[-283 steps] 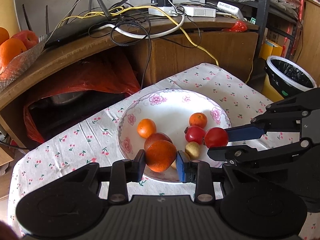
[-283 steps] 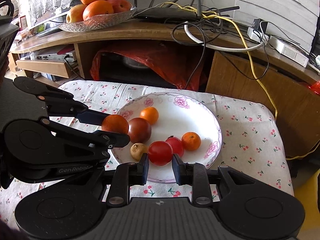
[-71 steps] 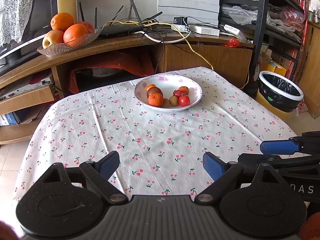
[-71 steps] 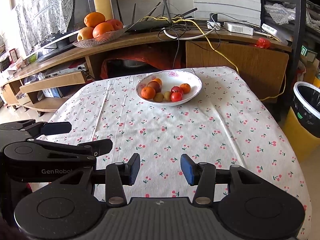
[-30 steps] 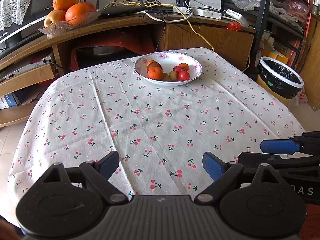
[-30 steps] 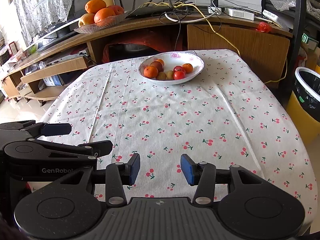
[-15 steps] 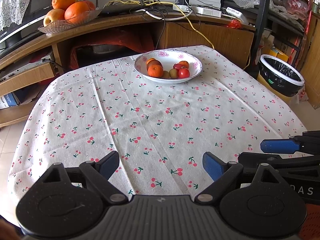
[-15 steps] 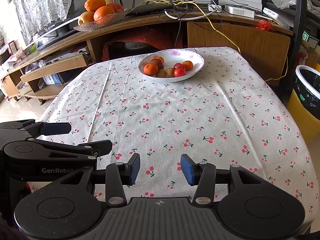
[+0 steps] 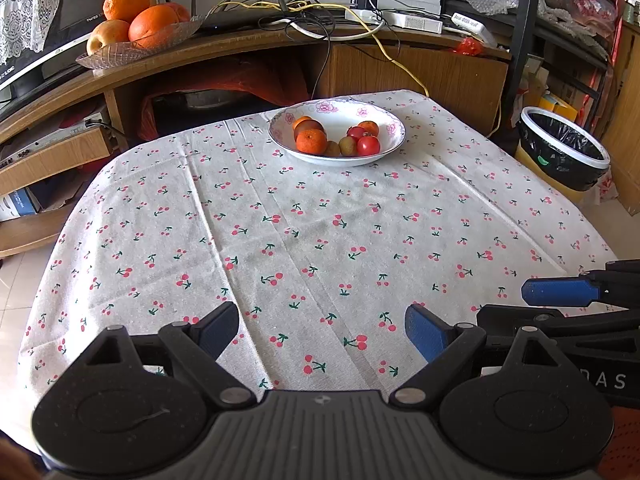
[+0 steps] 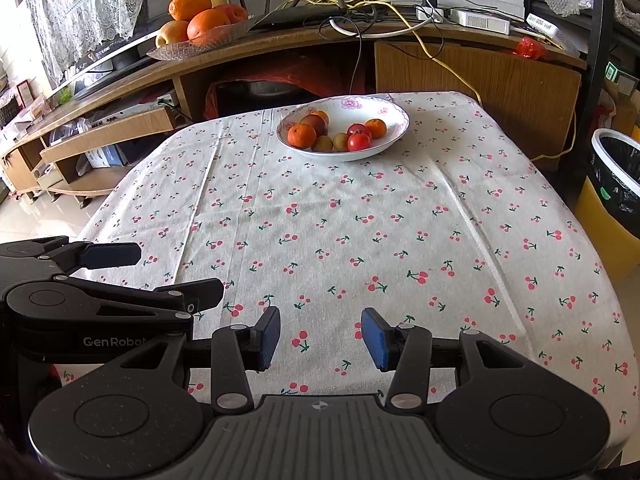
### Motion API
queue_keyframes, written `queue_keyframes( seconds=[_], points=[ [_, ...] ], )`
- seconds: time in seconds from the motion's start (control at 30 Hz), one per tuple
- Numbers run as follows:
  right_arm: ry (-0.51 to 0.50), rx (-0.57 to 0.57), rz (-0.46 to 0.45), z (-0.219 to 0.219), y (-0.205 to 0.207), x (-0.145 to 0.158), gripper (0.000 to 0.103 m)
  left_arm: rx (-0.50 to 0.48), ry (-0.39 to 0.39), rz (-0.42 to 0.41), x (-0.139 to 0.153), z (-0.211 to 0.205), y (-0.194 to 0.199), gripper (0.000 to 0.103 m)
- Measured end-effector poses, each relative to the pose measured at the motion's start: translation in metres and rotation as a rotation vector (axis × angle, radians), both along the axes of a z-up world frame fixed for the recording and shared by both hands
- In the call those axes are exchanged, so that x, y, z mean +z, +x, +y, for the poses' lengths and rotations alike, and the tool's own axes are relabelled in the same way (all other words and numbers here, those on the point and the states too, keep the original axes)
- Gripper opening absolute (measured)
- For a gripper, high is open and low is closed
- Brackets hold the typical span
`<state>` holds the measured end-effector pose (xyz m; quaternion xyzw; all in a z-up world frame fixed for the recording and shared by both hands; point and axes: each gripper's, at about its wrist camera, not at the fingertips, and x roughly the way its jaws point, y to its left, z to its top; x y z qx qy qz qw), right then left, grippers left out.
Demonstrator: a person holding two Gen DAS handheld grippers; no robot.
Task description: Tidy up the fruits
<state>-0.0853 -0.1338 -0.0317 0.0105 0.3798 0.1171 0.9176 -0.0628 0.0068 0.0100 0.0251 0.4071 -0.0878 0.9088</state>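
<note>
On far tablecloth (image 9: 320, 240): one bowl (image 9: 394, 142), seven fruits (image 9: 311, 141); left gripper (image 9: 320, 334), right gripper (image 10: 320, 338) fingers wide, empty.

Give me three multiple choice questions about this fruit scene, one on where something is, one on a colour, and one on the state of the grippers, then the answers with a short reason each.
1. Where is the flowered bowl?
A. far end of the table
B. on the floor
C. between the right gripper's fingers

2. What colour is the fruit nearest the bowl's front rim, beside the small brown ones?
A. green
B. red
C. purple

3. How are the left gripper and right gripper?
A. both shut on fruit
B. one shut on a fruit, one open
C. both open, holding nothing

Answers: 1 A, the bowl sits on the cherry tablecloth far from both grippers. 2 B, the red fruit lies there. 3 C, only cloth shows between the fingers.
</note>
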Motion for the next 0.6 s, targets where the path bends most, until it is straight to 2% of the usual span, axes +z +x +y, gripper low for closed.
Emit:
queue_keyframes(
  seconds=[0.6],
  points=[
    [0.0, 0.0, 0.0, 0.0003, 0.0002, 0.0001, 0.042, 0.0, 0.008, -0.004, 0.0006, 0.0008, -0.0004, 0.097]
  ],
)
